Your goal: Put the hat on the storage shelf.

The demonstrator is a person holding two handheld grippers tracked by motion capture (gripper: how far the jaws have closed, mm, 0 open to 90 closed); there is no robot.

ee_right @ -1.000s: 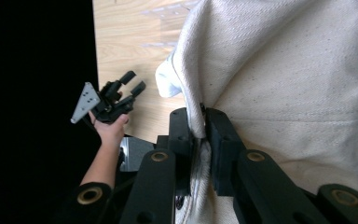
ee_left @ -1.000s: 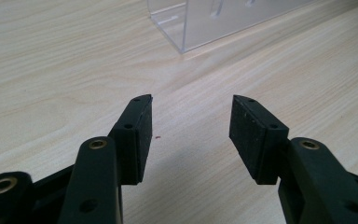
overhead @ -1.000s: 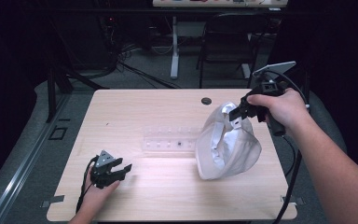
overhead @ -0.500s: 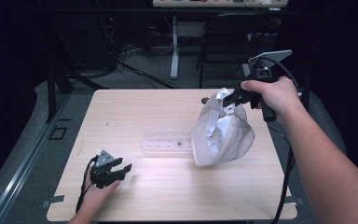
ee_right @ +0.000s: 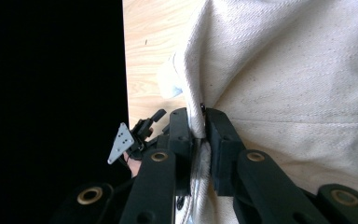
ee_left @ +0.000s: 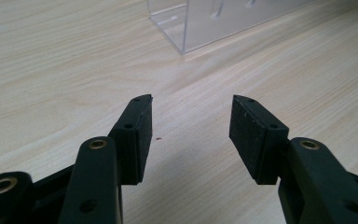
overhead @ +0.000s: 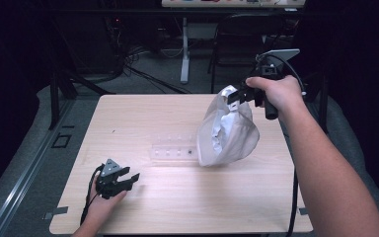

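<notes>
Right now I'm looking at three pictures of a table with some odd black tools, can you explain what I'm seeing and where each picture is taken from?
No robot here: a person holds hand-held tongs in each hand. One picture comes from a camera above the wooden table, looking forward and down. The other two come from cameras riding on each tool, looking along its two black jaws. The left tongs rest low on the table near its front edge, jaws open, nothing between them. The right tongs are raised and shut on a fold of a cream cloth bag, which hangs from them over the table. A clear plastic box lies near the middle of the table, beside the bag.
</notes>
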